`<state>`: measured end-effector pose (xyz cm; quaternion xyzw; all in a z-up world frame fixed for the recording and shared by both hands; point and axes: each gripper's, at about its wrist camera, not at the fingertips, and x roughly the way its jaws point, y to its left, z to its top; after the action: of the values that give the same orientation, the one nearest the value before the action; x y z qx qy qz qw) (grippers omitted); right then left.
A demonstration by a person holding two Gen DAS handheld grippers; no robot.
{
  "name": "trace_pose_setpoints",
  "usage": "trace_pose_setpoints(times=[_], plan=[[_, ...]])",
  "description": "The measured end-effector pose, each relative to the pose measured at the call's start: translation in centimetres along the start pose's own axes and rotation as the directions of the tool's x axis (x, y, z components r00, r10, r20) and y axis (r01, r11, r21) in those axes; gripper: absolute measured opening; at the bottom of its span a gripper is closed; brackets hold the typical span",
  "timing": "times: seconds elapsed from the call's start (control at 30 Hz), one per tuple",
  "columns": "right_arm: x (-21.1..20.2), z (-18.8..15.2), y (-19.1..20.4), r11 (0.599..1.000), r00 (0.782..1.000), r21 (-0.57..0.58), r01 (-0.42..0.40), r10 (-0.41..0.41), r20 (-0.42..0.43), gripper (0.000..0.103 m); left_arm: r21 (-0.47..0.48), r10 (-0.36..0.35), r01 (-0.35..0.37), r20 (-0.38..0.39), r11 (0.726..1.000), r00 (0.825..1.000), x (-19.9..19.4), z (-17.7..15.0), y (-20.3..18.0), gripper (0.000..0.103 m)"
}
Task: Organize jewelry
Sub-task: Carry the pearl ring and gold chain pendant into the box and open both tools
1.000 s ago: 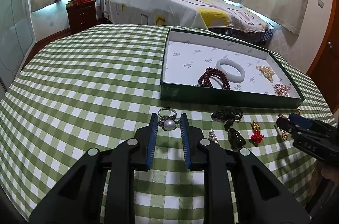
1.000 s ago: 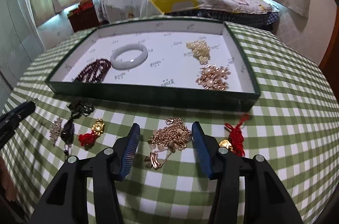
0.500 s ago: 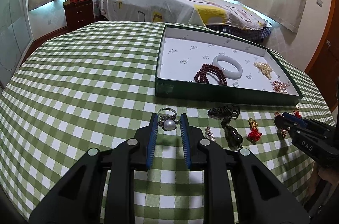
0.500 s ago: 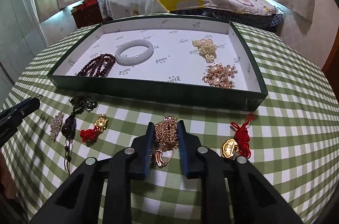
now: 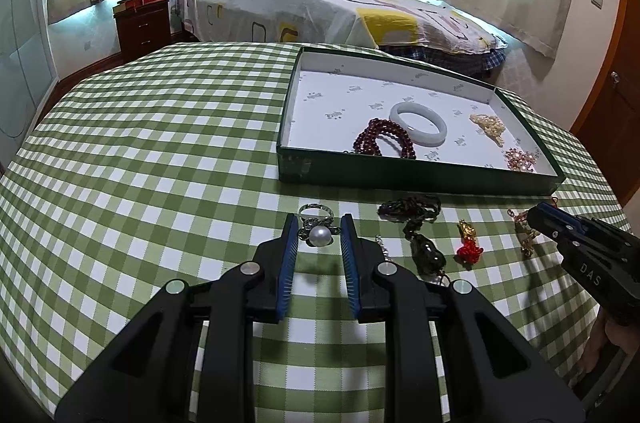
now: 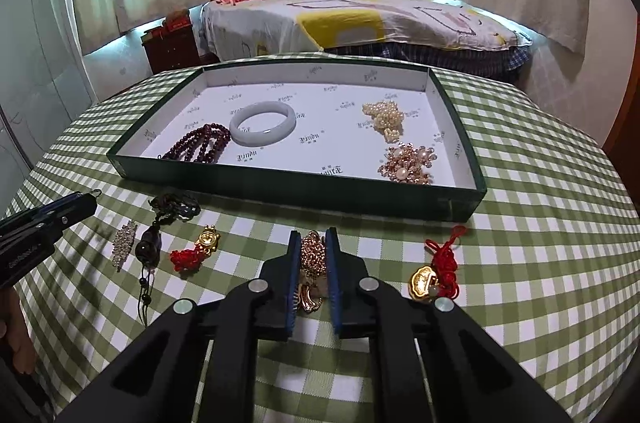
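My right gripper [image 6: 311, 243] is shut on a gold chain necklace [image 6: 311, 257] and holds it just above the checked cloth in front of the green tray [image 6: 280, 189]. My left gripper [image 5: 319, 229] holds a pearl ring [image 5: 318, 233] between its fingers above the cloth; the jaws stand a little apart around it. The tray holds a white bangle [image 6: 263, 123], dark red beads [image 6: 200, 145], a pearl piece [image 6: 384, 119] and a rose-gold piece [image 6: 408, 165]. The right gripper also shows in the left wrist view [image 5: 538, 217].
On the cloth lie a dark pendant on a cord [image 6: 150, 245], a crystal brooch [image 6: 124, 249], a red-tasselled gold charm [image 6: 198, 251] and a gold ingot charm on red cord [image 6: 434, 277]. A bed [image 6: 360, 23] stands behind the table [image 6: 540, 223].
My right gripper closed on the gold necklace and lifted it slightly. My left gripper kept the pearl ring and rose a little.
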<state>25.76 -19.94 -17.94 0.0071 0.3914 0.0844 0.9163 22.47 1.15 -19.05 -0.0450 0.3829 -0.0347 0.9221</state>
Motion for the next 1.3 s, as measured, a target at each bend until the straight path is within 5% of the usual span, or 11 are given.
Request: trace_pose_setpoints(times=[0.8,1.3], plan=[[-3.7,2.4,0.1,1.0,0.992,0.009,-0.029,0.028,0.12,0.011,0.038,-0.058,0.056,0.069,0.998,0.996,-2.0,2.3,-2.6,0.021],[-5.4,6.8,-0.1,0.999,0.971,-0.005,-0.049,0.049,0.234,0.011,0.08,-0.145,0.135,0.141,0.988,0.979,-2.1,6.2,-6.3,0.021]])
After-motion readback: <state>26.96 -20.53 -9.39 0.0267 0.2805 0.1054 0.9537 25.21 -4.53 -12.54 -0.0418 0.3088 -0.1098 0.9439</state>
